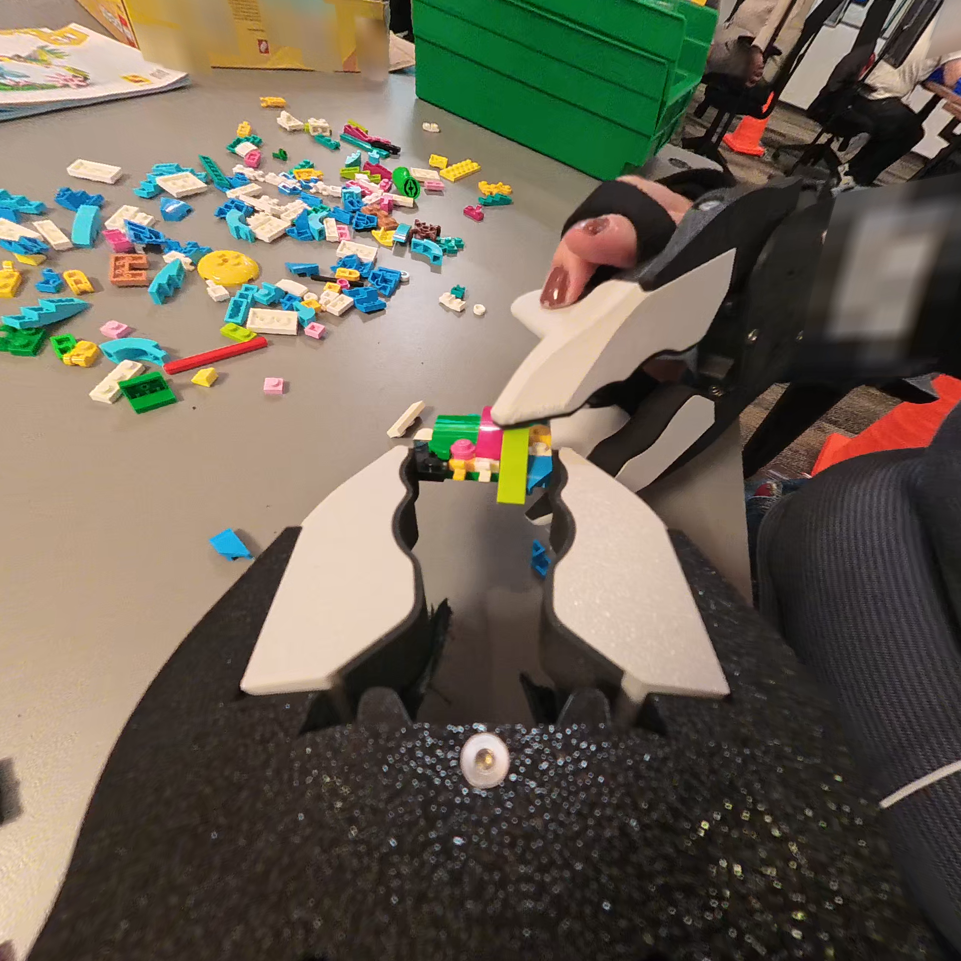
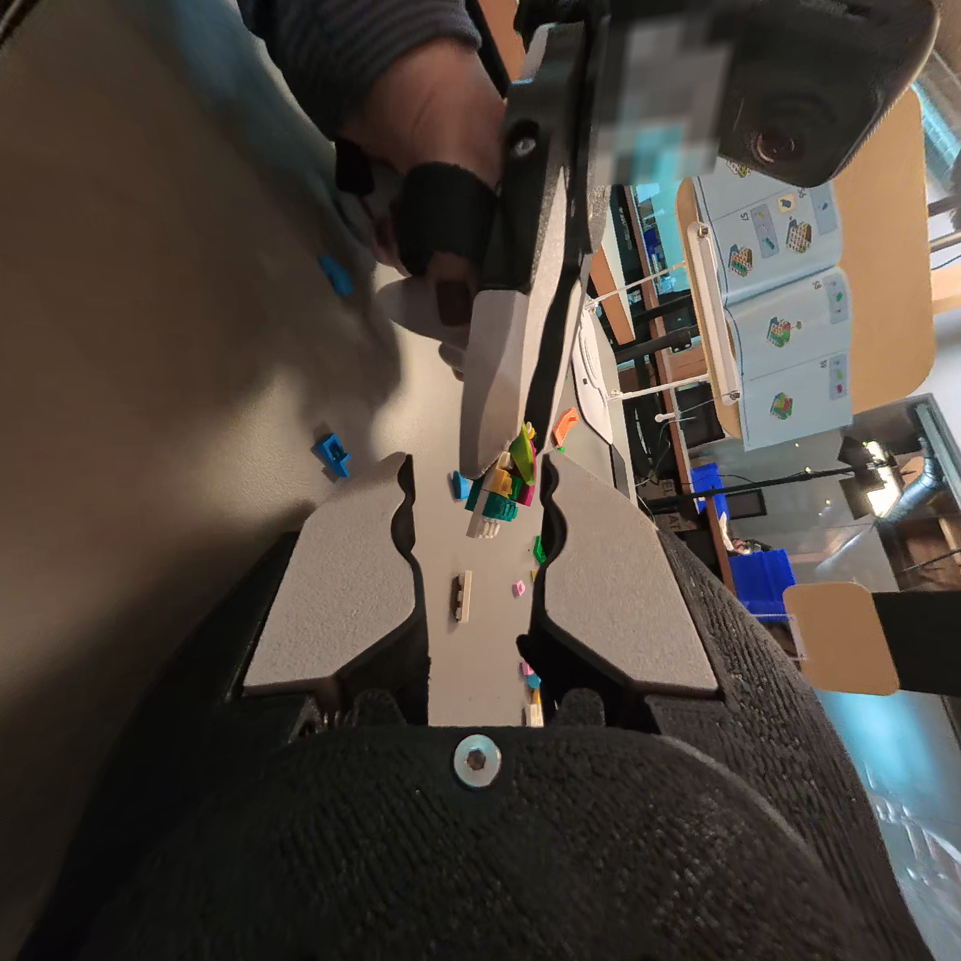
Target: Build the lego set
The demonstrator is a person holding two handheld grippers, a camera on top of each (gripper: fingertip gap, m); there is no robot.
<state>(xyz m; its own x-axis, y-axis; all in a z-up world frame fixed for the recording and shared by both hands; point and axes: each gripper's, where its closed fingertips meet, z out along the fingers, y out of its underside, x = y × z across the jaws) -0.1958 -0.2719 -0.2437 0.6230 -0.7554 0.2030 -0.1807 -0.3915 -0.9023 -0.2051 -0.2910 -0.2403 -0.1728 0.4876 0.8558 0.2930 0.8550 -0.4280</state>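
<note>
While the left gripper (image 1: 481, 470) pinches the small model (image 1: 481, 452) between its two tips, the right gripper (image 1: 525, 416) comes from the right side with one white finger resting on top of the model, near the pink and lime pieces. The model is held just above the grey table (image 1: 364, 416), close to the near edge. In the right wrist view the right gripper (image 2: 476, 465) has a clear gap between its fingers and nothing inside it – I judge it spread, and it only presses with one finger.

What could go wrong: the lime plate (image 1: 512, 465) hangs down over the side of the model and looks not fully seated. If the finger presses off-centre, the plate may pop off, or the whole model may turn or slip out of the tips, because the hold is only at the two ends. Too hard a push could also split the lower layers.

Around it, a beige plate (image 1: 405, 418) lies just beside the model, and two blue pieces (image 1: 231, 545) lie near the left gripper. The big pile of loose bricks (image 1: 249, 234) is well apart to the left, with the red bar (image 1: 216, 354) at its edge. The green bins (image 1: 551, 78) and the booklet (image 1: 67, 67) stand far behind. Nothing blocks the model itself – only the right finger covers its top.
</note>
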